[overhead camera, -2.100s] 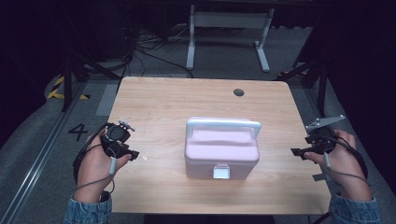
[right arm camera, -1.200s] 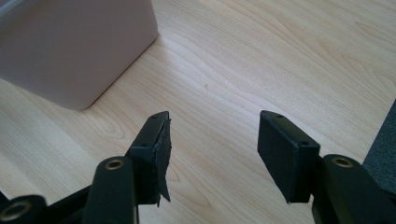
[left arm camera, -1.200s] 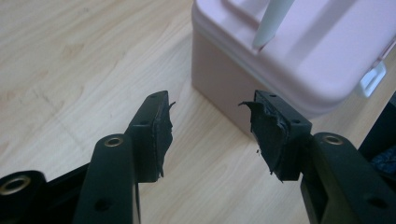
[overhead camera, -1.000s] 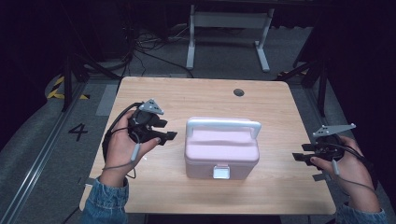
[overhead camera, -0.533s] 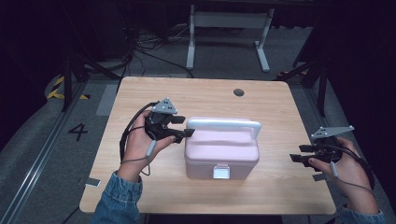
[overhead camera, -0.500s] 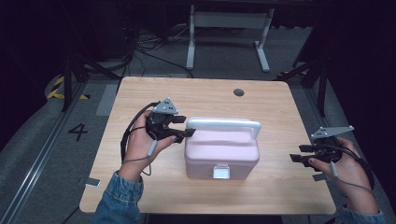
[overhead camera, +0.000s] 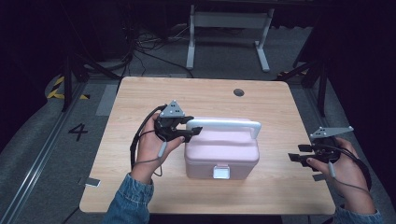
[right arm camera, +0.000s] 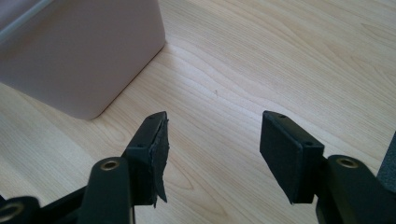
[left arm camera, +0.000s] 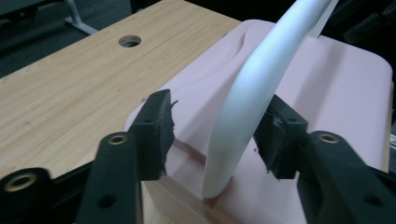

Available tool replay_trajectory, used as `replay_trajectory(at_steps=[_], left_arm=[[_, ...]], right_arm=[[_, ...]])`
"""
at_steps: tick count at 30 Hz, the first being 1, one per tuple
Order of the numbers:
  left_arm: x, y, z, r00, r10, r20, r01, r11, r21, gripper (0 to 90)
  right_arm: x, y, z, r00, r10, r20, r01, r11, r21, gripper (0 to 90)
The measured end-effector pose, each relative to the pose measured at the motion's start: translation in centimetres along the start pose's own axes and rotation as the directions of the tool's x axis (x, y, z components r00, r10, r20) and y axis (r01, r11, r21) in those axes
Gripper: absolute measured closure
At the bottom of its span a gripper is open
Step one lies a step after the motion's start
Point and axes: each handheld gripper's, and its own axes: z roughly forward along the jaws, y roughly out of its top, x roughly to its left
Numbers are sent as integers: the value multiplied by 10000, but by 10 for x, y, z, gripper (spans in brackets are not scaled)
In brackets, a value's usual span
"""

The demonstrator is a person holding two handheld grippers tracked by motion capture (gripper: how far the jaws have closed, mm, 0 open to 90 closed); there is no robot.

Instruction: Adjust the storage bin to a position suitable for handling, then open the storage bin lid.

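Left tool (left arm camera: 215, 135) spread wide around white handle (left arm camera: 252, 93) of pink box (overhead camera: 222, 151) — seemingly not clamped, right tool (right arm camera: 212, 149) open over surface (right arm camera: 261, 60)

Brightness: table (overhead camera: 140, 102) evenly lit from above; floor around it dim, far corners near black.
Shadows: soft, faint beside the box (overhead camera: 222, 151).
Glare: handle (left arm camera: 261, 79) washed out white.
Blur: near jaws soft in both gripper views; high view slightly grainy.

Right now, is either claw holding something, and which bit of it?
Nothing is gripped yet. The left gripper is open around the white handle of the pink box. The right gripper is open over bare table.
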Motion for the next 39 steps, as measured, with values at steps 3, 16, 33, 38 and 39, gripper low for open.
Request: replay_trajectory(at_steps=[3,16,33,38,39], left_arm=[[-2,-2,1,9999,19,-118,-21,9998,-177,622],[-4,-1,-1,9996,-134,-254,116,9974,-711,717],[13,15,-2,9973,-728,-38,715,9870,-1441,725],[19,23,-1,9963,-860,5,854,9879,-1292,729],[20,25,-1,9961,-880,4,874,9883,-1251,730]], right_arm=[[2,1,0,10000,-48,-20,48,10000,-27,430],[5,1,-3,10000,-57,21,57,9994,-354,436],[15,-7,-19,9994,272,-211,-306,9825,-1835,504],[20,-3,-27,9990,193,-396,-296,9597,-2795,559],[22,-2,-29,9983,226,-542,-383,9504,-3086,562]])
